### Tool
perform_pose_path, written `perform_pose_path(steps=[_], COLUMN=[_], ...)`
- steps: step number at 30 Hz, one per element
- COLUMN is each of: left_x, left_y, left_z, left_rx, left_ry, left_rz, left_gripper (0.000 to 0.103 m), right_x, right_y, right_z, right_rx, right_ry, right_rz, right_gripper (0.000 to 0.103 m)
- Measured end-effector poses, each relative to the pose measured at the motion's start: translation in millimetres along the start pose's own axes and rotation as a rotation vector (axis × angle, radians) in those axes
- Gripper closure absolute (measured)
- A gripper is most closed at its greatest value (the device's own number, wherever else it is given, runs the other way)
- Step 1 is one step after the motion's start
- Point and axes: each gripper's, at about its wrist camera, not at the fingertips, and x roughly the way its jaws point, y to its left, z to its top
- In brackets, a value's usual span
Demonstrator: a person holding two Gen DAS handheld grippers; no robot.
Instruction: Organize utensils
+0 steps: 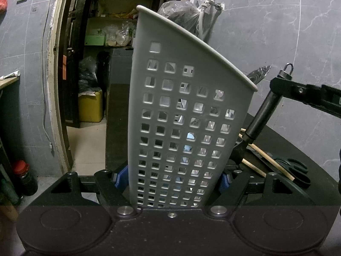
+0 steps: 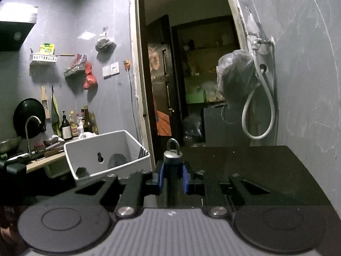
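My left gripper (image 1: 171,179) is shut on a grey perforated utensil holder (image 1: 183,111) and holds it upright, tilted slightly. The same holder shows in the right wrist view (image 2: 106,153), white and open-topped, at the left. My right gripper (image 2: 172,177) is shut on the black handle of a utensil (image 2: 172,170) with a metal hanging loop at its end. In the left wrist view that utensil (image 1: 262,113) hangs from the right gripper (image 1: 283,85) just right of the holder, its lower end near the table. Wooden chopsticks (image 1: 266,157) and black scissors (image 1: 296,168) lie on the dark table (image 1: 319,162).
A grey tiled wall with a tap and white hose (image 2: 257,98) stands behind the table. An open doorway (image 2: 187,85) leads to a storage room. A counter with bottles (image 2: 72,125), a sink tap and a wok (image 2: 27,119) is at the left.
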Motion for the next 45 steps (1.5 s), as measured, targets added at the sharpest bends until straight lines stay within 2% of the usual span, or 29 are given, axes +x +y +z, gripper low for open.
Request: perform_pose_path(steps=[12,23,27,34,35,37,38,40,41,42,43,45], left_x=[0.0,0.0,0.0,0.0,0.0,0.0,0.1,-0.1,0.0,0.0,-0.2,0.2], left_y=[0.0,0.0,0.0,0.1,0.0,0.0,-0.1,0.1,0.1,0.3,0.8,0.9], left_z=[0.1,0.2,0.2,0.3,0.3,0.3,0.3,-0.2,-0.5,-0.6,-0.9,-1.5], left_rx=[0.0,0.0,0.0,0.0,0.0,0.0,0.001,0.002,0.001,0.001,-0.001,-0.001], left_ry=[0.0,0.0,0.0,0.0,0.0,0.0,0.0,0.0,0.0,0.0,0.0,0.001], left_rz=[0.0,0.0,0.0,0.0,0.0,0.0,0.001,0.001,0.002,0.001,0.001,-0.002], left_gripper=[0.025,0.025,0.025,0.025,0.025,0.025,0.025,0.025,0.025,0.025,0.025,0.025], right_x=[-16.2,-13.1,-12.3,-7.6,-5.7,3.7,9.4,31.9,45.3,62.6,78.5,102.8], right_y=[1.5,-2.1,-0.6,-2.2,-3.1,-9.9,-14.8,-23.5,-27.3,-33.3,-39.1,-43.9], right_z=[-12.5,-17.7,-20.5,-23.0,-23.4,-23.6,-23.8,-22.5,-20.7,-19.4,-17.6,-16.6], right_rx=[0.016,0.031,0.025,0.034,0.037,0.073,0.1,0.11,0.115,0.148,0.185,0.165], right_ry=[-0.024,-0.012,-0.006,0.019,0.029,0.081,0.091,0.13,0.16,0.197,0.238,0.291], right_rz=[0.006,0.009,0.008,0.013,0.017,0.056,0.074,0.103,0.122,0.139,0.159,0.169], right_gripper=[0.083,0.082,0.088,0.088,0.086,0.053,0.028,0.024,0.037,0.081,0.083,0.084])
